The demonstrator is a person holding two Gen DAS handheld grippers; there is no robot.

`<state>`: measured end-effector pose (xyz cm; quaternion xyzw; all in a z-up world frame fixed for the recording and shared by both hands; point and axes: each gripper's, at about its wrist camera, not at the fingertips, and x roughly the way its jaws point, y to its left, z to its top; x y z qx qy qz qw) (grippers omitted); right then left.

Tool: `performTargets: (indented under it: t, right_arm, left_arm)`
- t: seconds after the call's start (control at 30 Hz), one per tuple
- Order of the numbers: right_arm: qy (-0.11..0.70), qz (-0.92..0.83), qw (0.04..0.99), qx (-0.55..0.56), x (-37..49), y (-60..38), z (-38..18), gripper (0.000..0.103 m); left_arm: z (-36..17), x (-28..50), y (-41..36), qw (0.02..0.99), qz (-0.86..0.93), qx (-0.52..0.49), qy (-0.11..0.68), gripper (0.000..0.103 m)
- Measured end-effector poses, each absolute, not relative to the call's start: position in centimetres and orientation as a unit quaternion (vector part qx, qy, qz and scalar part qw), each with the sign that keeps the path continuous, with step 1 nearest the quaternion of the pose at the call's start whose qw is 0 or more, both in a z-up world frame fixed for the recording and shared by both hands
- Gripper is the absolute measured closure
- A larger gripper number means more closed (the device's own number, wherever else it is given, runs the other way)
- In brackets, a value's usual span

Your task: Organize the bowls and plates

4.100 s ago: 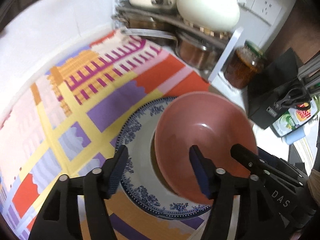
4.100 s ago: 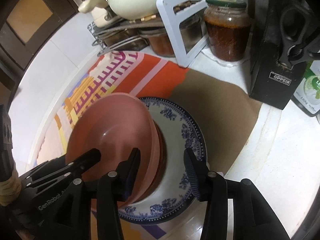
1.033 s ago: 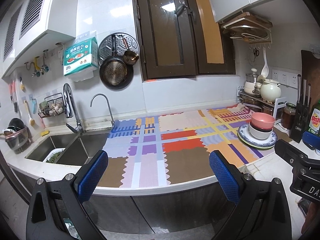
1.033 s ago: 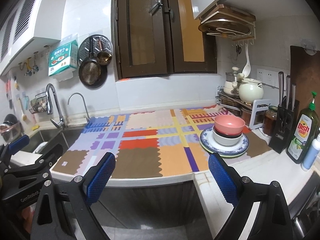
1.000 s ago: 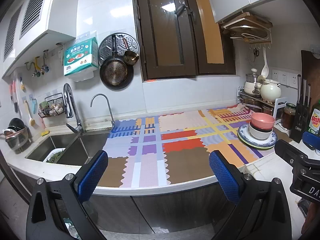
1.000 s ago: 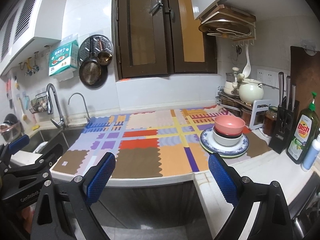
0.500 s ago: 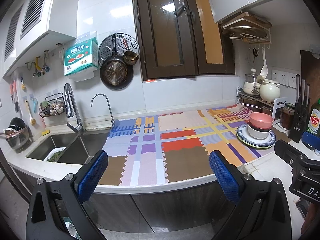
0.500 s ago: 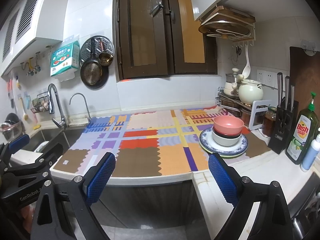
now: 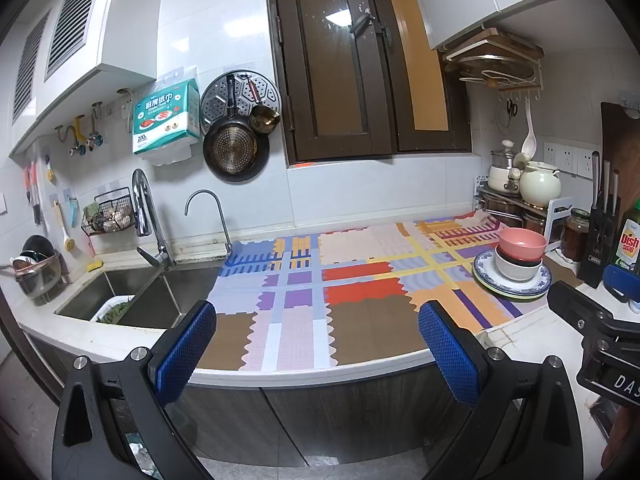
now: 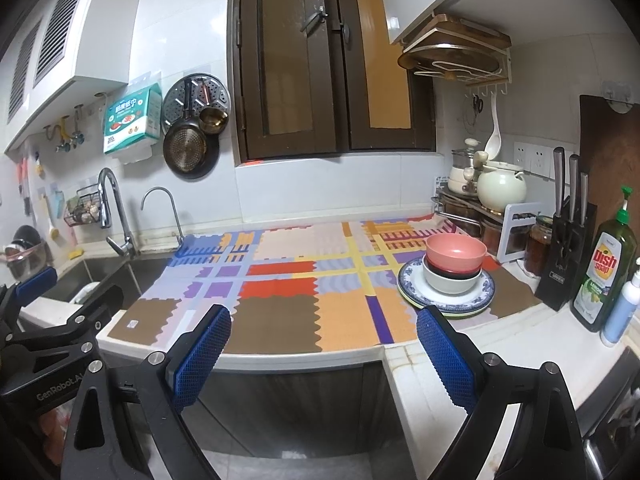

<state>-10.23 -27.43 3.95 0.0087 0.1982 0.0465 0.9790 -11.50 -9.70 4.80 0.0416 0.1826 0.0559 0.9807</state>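
Both grippers, left [image 9: 316, 344] and right [image 10: 324, 354], have pulled back from the bowls [image 10: 454, 266], jaws apart and empty; stacked on the plates [image 10: 446, 300], the job looks finished.

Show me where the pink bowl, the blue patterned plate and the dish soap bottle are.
pink bowl [image 10: 455, 255], right wrist view, its outer wall.
blue patterned plate [image 10: 412, 280], right wrist view, its left rim.
dish soap bottle [image 10: 604, 272], right wrist view, its label.

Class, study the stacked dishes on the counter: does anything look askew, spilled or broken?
Nothing stands out. The pink bowl sits level in the white bowl on the plates, with no visible spills or chips.
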Motion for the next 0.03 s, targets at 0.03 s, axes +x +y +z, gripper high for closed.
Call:
performTargets:
  t: [0.03]
  right_arm:
    - [0.199, 0.047, 0.979, 0.009, -10.27, -27.48, 3.98, 0.008]
  left_arm:
    - [4.85, -11.54, -9.73, 0.981, 0.057, 0.042, 0.182, 0.000]
